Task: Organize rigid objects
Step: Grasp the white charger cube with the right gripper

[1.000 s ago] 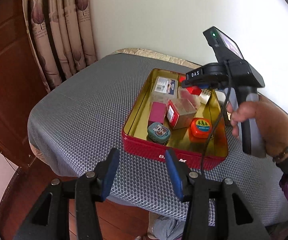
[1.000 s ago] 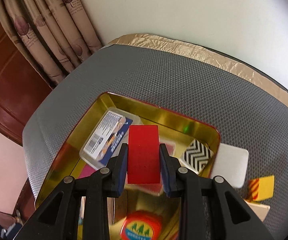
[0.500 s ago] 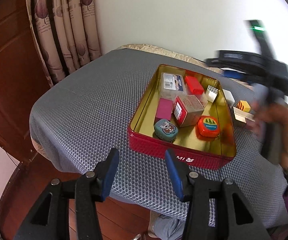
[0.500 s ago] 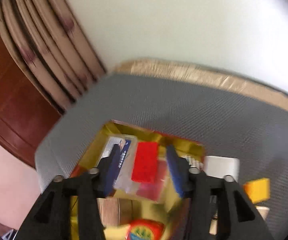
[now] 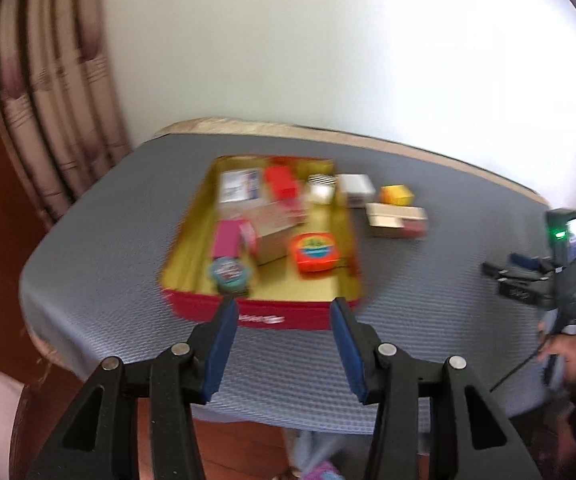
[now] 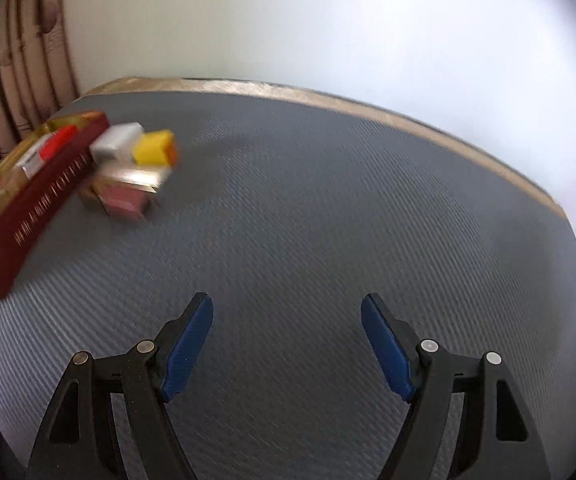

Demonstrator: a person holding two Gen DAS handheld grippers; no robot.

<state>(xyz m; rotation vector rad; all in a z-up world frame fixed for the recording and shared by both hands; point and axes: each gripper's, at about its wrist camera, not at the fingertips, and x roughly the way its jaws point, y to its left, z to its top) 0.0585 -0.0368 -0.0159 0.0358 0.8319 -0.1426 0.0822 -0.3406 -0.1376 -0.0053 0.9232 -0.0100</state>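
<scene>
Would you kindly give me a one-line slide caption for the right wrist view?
Right gripper, jaws opening and empty, over the grey mat; red tin and loose blocks at left.

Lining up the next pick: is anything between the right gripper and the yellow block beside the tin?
Nothing visible. In the right wrist view only bare grey mat lies between the right gripper, jaws opening and empty, and the yellow block, which sits by a white box.

In my left view, a gray bumpy table (image 5: 99,248) fills the middle. A red tin (image 5: 263,314) sits there, little boxes (image 5: 396,214) just right of it.
</scene>
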